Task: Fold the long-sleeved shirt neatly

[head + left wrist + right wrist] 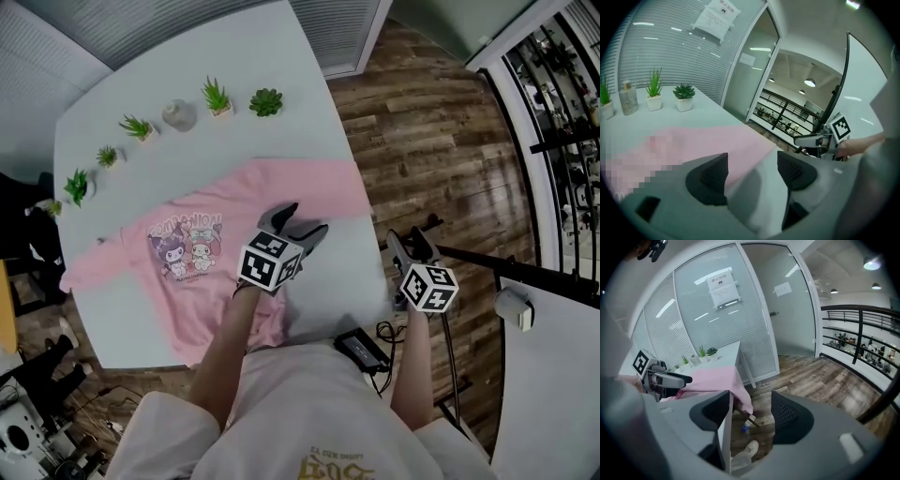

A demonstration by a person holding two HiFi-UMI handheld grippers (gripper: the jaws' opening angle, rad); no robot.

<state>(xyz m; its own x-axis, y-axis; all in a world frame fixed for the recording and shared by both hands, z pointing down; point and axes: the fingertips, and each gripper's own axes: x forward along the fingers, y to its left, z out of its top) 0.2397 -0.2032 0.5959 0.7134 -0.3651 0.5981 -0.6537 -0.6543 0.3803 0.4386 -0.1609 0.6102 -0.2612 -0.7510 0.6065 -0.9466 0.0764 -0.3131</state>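
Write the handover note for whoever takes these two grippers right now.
Left gripper: open, empty, over the pink shirt.
Right gripper: open, empty, beyond the white table, over the floor.
Shirt: spread print-up on the table, one sleeve draped over the edge.
Done: no fold visible.
Left: fold the sleeves in, then the body.

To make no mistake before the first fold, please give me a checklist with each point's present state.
1. Pink long-sleeved shirt with cartoon print lies spread, print up, on the white table: ok.
2. Left gripper jaws apart, nothing between them: ok.
3. Right gripper jaws apart, empty: ok.
4. Right gripper above the shirt: not ok, it is past the table's edge, over wooden floor.
5. Both sleeves fully on the table: not ok, one sleeve hangs over the edge.
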